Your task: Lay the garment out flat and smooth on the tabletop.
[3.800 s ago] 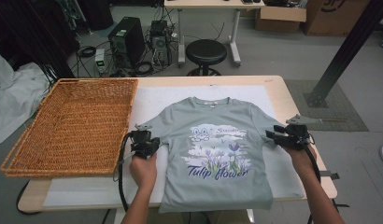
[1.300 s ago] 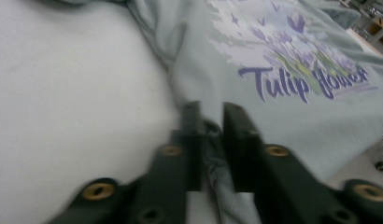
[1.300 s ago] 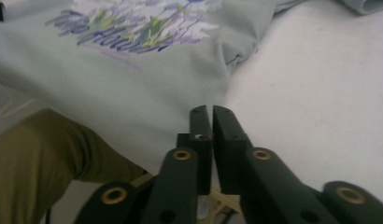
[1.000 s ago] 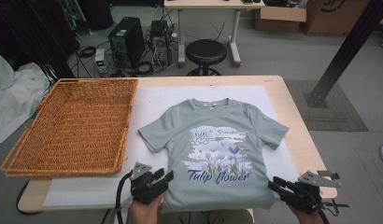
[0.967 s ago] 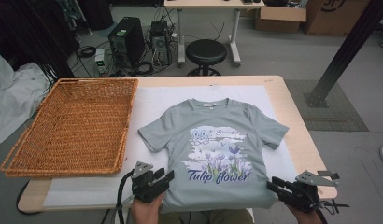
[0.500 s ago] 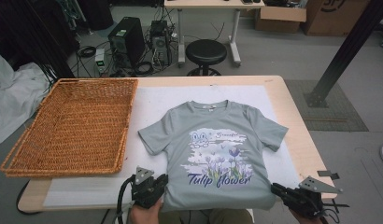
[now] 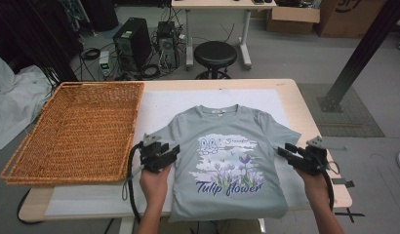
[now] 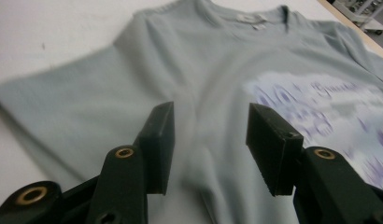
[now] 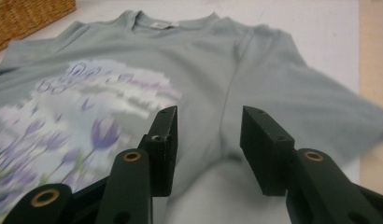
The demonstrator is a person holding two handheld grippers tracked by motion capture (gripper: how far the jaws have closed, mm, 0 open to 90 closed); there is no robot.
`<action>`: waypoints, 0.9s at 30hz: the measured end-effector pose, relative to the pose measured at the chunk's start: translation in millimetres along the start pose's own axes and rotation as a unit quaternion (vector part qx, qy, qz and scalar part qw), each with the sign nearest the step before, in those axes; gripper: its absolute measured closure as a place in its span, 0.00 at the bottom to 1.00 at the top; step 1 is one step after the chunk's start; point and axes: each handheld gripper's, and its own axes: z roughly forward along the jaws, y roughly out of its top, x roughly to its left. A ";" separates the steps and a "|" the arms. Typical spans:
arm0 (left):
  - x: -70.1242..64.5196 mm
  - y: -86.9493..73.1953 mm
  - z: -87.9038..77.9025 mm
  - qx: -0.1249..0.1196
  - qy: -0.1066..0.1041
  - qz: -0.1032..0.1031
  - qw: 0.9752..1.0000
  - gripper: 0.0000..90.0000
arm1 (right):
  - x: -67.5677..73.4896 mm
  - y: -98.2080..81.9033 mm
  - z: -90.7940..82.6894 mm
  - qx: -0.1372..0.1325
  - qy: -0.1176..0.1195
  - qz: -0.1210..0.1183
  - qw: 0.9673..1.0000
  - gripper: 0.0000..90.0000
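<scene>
A grey-green T-shirt point(image 7: 227, 156) with a "Tulip flower" print lies flat, front up, on the white mat point(image 7: 188, 102). My left gripper point(image 7: 170, 152) hovers at the shirt's left side, just below the sleeve. In the left gripper view the left gripper point(image 8: 209, 123) has just been opening; the T-shirt point(image 8: 133, 79) lies under the gap and the pads press on nothing. My right gripper point(image 7: 285, 148) is at the shirt's right side below the other sleeve. In the right gripper view the right gripper point(image 9: 208, 126) has likewise been opening over the T-shirt point(image 9: 203, 60), with no cloth pinched.
A wicker basket point(image 7: 76, 131) stands on the table's left part, close to the left sleeve. The wooden table point(image 7: 310, 112) ends a short way right of my right hand. Beyond the far edge are a black stool point(image 7: 215, 53) and computer cases point(image 7: 134, 44) on the floor.
Both hands have moved from the shirt's bottom hem forward along its sides to below the sleeves. Both pairs of jaws stand wider than half a second ago.
</scene>
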 end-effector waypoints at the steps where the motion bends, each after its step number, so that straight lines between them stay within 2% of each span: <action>1: 4.4 8.9 7.7 0.000 0.003 0.000 1.000 0.59 | -3.1 3.5 4.6 -0.001 0.001 0.001 1.000 0.63; 3: 8.9 17.7 13.8 -0.003 0.004 -0.001 1.000 0.59 | -11.3 10.6 15.5 -0.004 0.004 0.006 1.000 0.63; 5: 15.2 30.1 22.4 -0.011 -0.002 -0.006 1.000 0.59 | -15.4 14.3 20.9 -0.004 0.002 0.003 1.000 0.63; 7: 19.9 38.4 31.0 -0.007 0.001 -0.002 1.000 0.60 | -18.3 16.5 23.4 -0.006 0.002 0.001 1.000 0.62; 11: 31.1 50.7 55.5 0.019 0.009 0.004 1.000 0.61 | -23.0 23.3 26.5 -0.005 0.003 -0.005 1.000 0.61; 13: 35.2 52.2 68.9 0.042 0.032 0.015 0.999 0.63 | -23.6 27.1 27.3 -0.009 0.005 -0.007 1.000 0.61; 14: 36.3 52.3 72.9 0.055 0.051 0.018 0.997 0.64 | -23.1 28.7 27.7 -0.008 0.005 -0.009 1.000 0.61; 16: 40.4 50.0 80.7 0.076 0.097 0.017 0.992 0.65 | -21.6 30.6 28.3 -0.010 0.008 -0.013 1.000 0.61; 18: 42.5 47.6 81.5 0.072 0.120 0.021 0.990 0.69 | -19.1 31.6 28.3 -0.008 0.009 -0.021 1.000 0.61; 19: 41.0 47.8 81.1 0.076 0.140 0.031 0.987 0.71 | -17.9 31.3 28.0 -0.007 0.012 -0.023 1.000 0.61; 20: 38.4 47.1 79.8 0.077 0.176 0.050 0.980 0.69 | -17.3 30.9 27.6 -0.007 0.012 -0.025 1.000 0.60; 21: 38.4 46.3 78.2 0.077 0.193 0.052 0.977 0.69 | -16.5 30.0 27.0 -0.007 0.013 -0.028 1.000 0.60; 23: 40.8 44.1 75.6 0.072 0.200 0.043 0.976 0.66 | -16.6 28.8 27.0 -0.004 0.012 -0.027 1.000 0.60; 24: 42.0 42.9 74.5 0.073 0.211 0.042 0.974 0.65 | -16.9 28.5 27.2 -0.003 0.011 -0.027 1.000 0.60; 27: 47.1 40.2 70.0 0.064 0.200 0.030 0.977 0.58 | -19.1 28.2 28.7 0.003 0.003 -0.026 1.000 0.60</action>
